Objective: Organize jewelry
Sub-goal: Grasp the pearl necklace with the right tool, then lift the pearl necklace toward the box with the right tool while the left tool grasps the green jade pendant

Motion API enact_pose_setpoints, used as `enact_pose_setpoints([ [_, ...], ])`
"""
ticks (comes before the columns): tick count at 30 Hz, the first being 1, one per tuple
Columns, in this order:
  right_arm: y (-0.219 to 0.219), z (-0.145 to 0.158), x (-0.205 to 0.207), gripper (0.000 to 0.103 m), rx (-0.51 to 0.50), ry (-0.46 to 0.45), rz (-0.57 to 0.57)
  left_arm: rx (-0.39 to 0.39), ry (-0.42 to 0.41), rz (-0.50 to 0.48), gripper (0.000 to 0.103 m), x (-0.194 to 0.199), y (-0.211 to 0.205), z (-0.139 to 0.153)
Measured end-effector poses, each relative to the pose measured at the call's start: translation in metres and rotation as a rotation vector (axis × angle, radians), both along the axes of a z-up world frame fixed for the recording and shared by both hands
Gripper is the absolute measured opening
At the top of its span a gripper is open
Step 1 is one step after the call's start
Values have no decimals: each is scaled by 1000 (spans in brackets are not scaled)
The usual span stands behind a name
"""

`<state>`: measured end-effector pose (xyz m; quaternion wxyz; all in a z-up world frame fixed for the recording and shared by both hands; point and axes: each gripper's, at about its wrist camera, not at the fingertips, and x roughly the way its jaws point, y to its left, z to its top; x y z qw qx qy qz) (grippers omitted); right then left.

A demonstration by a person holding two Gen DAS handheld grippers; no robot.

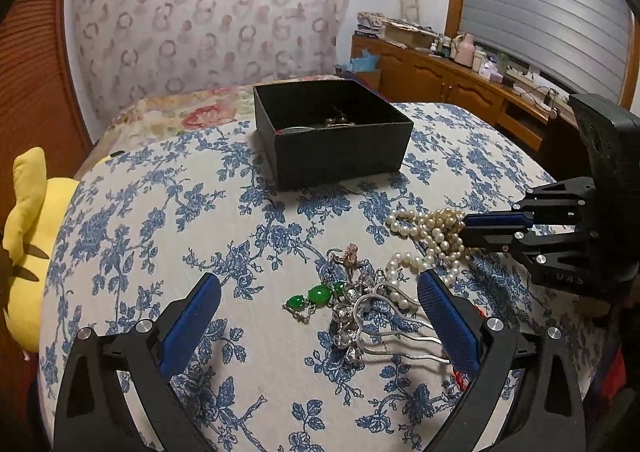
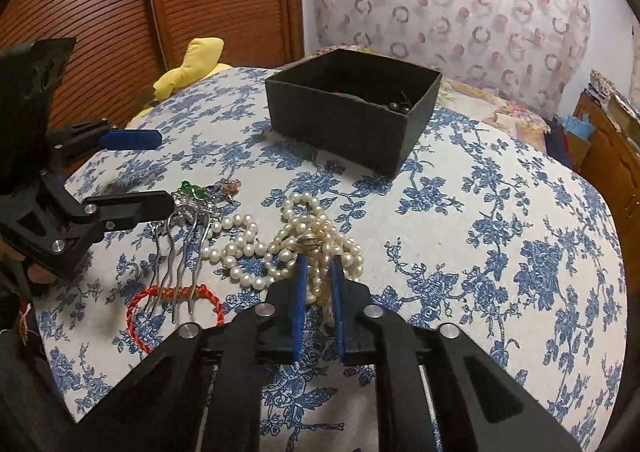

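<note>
Right wrist view: right gripper [image 2: 319, 266] pinches pearl necklace [image 2: 280, 248]; left gripper [image 2: 158, 172] wide beside hair comb [image 2: 180, 248], near red cord bracelet [image 2: 172, 304]; black box [image 2: 340, 120] toward cushion's far edge.

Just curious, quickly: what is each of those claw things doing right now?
Left gripper: open, holding nothing, over the hair comb.
Right gripper: closed on the pearl necklace.

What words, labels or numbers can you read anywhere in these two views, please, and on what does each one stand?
"UAS", or close to it: faint raised letters on the right tool's black body, too blurred to be sure.
Papers and bottles on the wooden sideboard: too small to read.
Black box, floral cloth: no text.
</note>
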<state>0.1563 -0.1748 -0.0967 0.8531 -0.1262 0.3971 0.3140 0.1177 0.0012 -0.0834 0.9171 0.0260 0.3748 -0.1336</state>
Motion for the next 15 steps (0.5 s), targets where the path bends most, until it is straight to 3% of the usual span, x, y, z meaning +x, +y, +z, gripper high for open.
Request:
enact_pose_setpoints([
  [1, 0, 0, 0, 5, 1, 2, 4, -1, 1, 3, 95, 0, 1, -1],
  [7, -6, 5, -7, 5, 7, -37, 5, -5, 10, 11, 95, -2, 4, -3],
  [15, -25, 53, -12, 5, 62, -156, -31, -9, 22, 29, 95, -2, 7, -5],
])
